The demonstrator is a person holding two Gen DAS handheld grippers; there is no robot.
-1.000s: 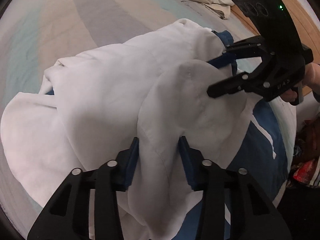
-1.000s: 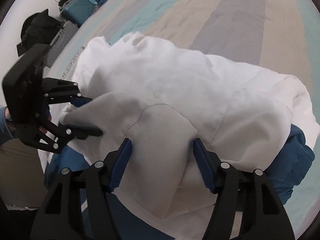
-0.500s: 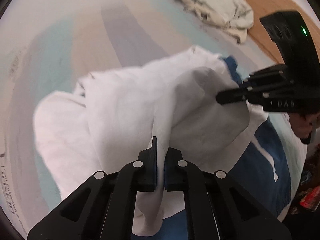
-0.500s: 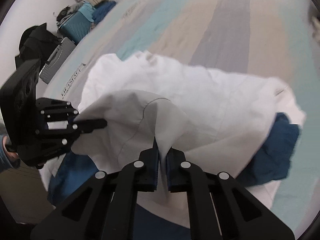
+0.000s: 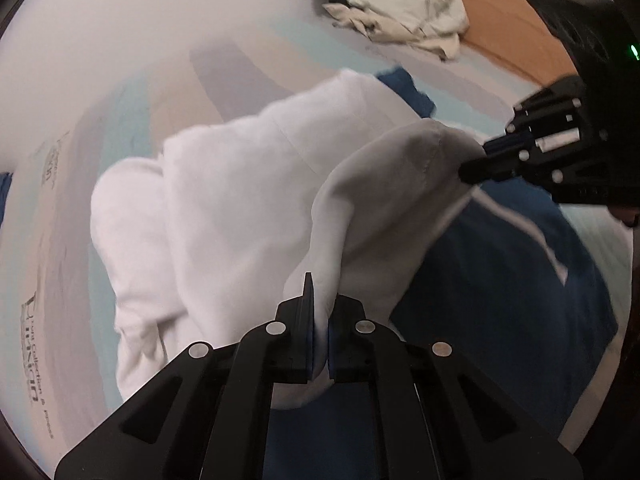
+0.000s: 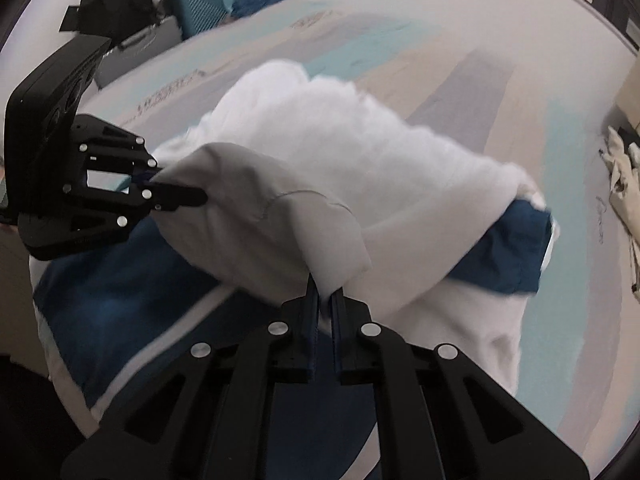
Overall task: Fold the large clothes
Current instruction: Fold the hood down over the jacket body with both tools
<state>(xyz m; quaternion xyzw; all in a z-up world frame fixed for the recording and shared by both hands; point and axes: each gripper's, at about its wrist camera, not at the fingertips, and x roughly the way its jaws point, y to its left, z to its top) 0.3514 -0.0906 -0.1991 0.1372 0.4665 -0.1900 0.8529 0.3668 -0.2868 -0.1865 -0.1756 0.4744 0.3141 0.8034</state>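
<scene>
A large white and blue garment (image 5: 240, 184) lies bunched on the striped bed; it also shows in the right wrist view (image 6: 360, 160). My left gripper (image 5: 320, 312) is shut on a fold of its white cloth and holds it lifted. My right gripper (image 6: 326, 308) is shut on another part of the same white fold. Each gripper shows in the other's view, the right one (image 5: 472, 168) at the right and the left one (image 6: 192, 198) at the left, both pinching the cloth. The blue part (image 5: 500, 280) hangs below the raised white edge.
The striped bedsheet (image 5: 132, 92) spreads beyond the garment. A crumpled beige cloth (image 5: 408, 16) lies at the far end by an orange headboard (image 5: 500, 8). A teal suitcase (image 6: 204, 12) and dark bags (image 6: 116, 0) stand beside the bed.
Both grippers were open around the white fold, then shut on it. They have since lifted the cloth and pulled apart, stretching the fold between them.
</scene>
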